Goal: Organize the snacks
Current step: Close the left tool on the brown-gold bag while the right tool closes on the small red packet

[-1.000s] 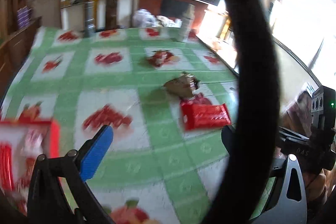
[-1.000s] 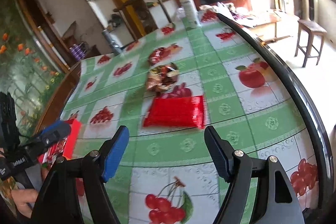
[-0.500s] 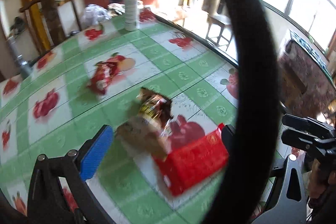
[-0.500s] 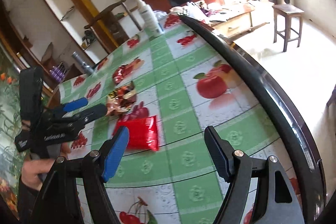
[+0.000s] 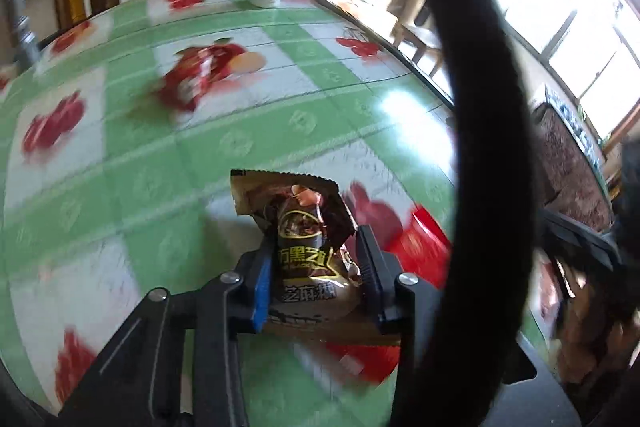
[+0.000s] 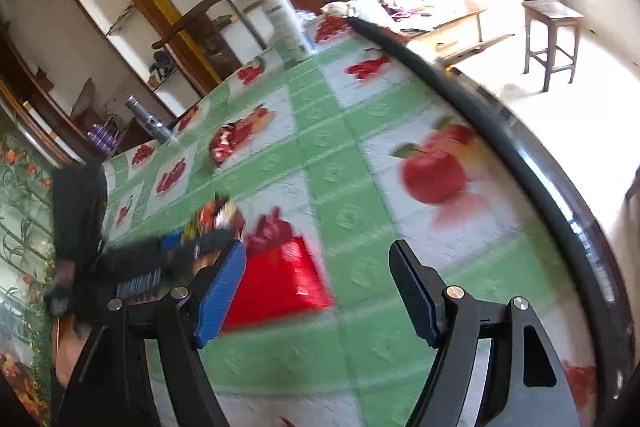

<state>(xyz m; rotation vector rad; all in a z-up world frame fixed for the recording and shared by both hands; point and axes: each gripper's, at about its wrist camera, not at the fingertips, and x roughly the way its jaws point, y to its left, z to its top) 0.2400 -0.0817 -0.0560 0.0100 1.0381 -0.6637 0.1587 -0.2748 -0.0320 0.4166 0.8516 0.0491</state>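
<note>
With its jaws just closed, the left gripper (image 5: 316,263) clamps the brown snack packet (image 5: 304,227) beside the red packet (image 6: 280,279), ready for lifting; the right gripper (image 6: 316,291) hangs unclenched above.

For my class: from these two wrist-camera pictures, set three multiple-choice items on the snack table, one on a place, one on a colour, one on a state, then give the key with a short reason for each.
1. Where does the flat red packet lie?
A. on the wooden stool
B. on the tablecloth, beside the brown packet
C. on a shelf

2. What colour is the pad on the right gripper's left-hand finger, as seen in its own view?
A. blue
B. yellow
C. white

3. What is between the fingers of the left gripper?
A. nothing
B. the white bottle
C. the brown packet

Key:
1 B: it rests on the green checked tablecloth, next to the brown one.
2 A: the ribbed pad is plainly blue.
3 C: the jaws have just been closing, and both fingers press its sides.
</note>
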